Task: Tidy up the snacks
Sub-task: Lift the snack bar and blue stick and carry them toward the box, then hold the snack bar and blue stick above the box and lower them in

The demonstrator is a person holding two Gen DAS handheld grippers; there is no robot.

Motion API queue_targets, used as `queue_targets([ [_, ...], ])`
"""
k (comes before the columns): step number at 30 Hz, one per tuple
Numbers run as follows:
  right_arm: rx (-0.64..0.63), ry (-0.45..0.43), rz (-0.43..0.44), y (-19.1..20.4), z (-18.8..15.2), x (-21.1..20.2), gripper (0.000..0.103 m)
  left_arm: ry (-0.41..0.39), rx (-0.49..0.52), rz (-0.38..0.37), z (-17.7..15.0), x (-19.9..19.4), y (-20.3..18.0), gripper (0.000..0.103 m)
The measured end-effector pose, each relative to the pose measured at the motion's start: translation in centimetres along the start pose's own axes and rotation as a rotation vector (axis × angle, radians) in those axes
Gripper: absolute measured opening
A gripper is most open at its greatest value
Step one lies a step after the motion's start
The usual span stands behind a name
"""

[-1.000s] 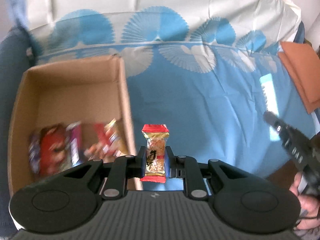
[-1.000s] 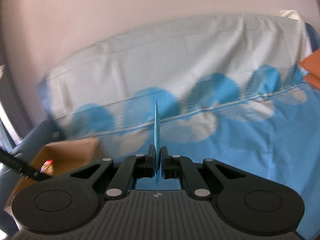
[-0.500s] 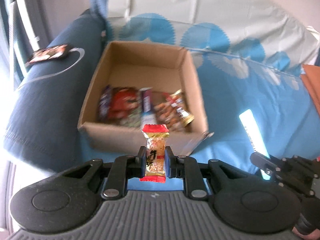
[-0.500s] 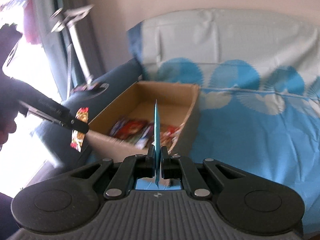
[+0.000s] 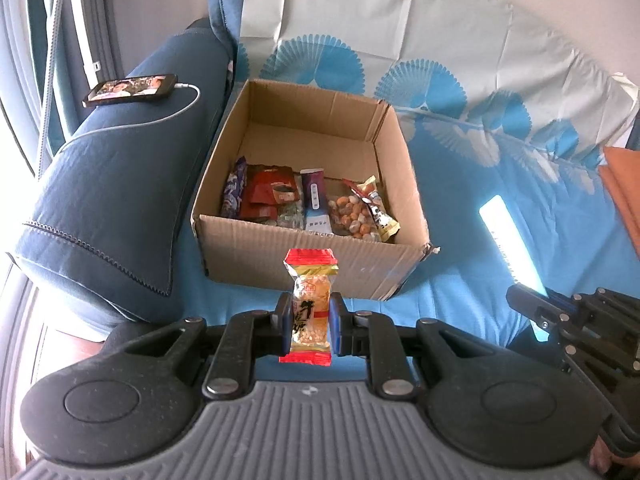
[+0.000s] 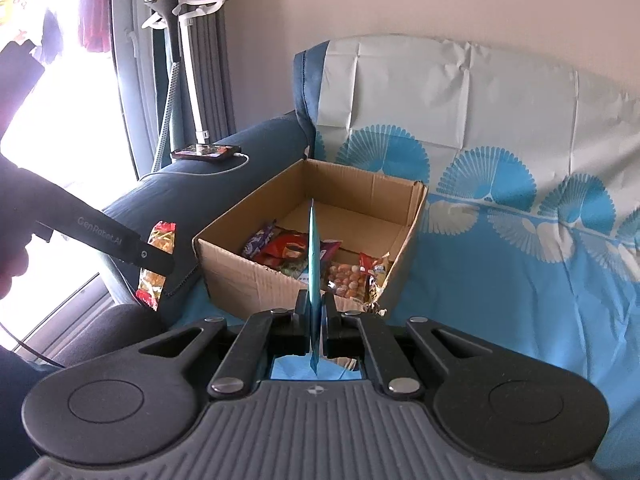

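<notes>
Where the box [image 5: 312,256] sits on the blue cloth [image 5: 460,240], its left wall stands just beside the sofa arm [image 5: 116,208], while its right side and front face open cloth with room to move. Its top is open with no flaps over it, and its back half is bare cardboard; the snacks lie in a row along the near wall. The left tongs [image 5: 311,328] are closed on one candy [image 5: 311,304], held upright by its middle just in front of the box's near wall and outside it: a clear wrapper with red crimped ends, a gold band, dark characters and pale yellow pieces inside. The right tongs [image 6: 314,320] are shut tight on a thin blue packet [image 6: 313,256], seen edge-on as a narrow blade that stands up in front of the box. In the right wrist view the left tongs come in from the left with the candy, near the box's front left corner. About six packs lie in the box: a purple one [image 5: 232,192], a red one [image 5: 268,196], a greenish one [image 5: 290,214], a purple-and-white stick [image 5: 316,204], a clear bag of coated nuts [image 5: 354,216] and a gold-edged pack [image 5: 380,216]; the exact count is hard to tell. One phone [image 5: 130,89] with a white cable [image 5: 176,114] lies on the sofa arm.
</notes>
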State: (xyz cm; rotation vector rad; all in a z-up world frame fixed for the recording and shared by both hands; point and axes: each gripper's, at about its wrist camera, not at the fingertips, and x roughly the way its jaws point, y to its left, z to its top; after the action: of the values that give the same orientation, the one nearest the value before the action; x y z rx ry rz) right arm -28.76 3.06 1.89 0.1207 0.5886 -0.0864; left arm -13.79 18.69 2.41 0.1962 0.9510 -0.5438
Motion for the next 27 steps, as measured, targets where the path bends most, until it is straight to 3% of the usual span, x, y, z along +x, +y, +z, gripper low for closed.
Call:
queue_targets([
  [27,-0.003,0.033,0.001,-0.1,0.1,1.1,0.005,0.011,0.042,-0.012,0.1,0.8,-0.5,0.020],
])
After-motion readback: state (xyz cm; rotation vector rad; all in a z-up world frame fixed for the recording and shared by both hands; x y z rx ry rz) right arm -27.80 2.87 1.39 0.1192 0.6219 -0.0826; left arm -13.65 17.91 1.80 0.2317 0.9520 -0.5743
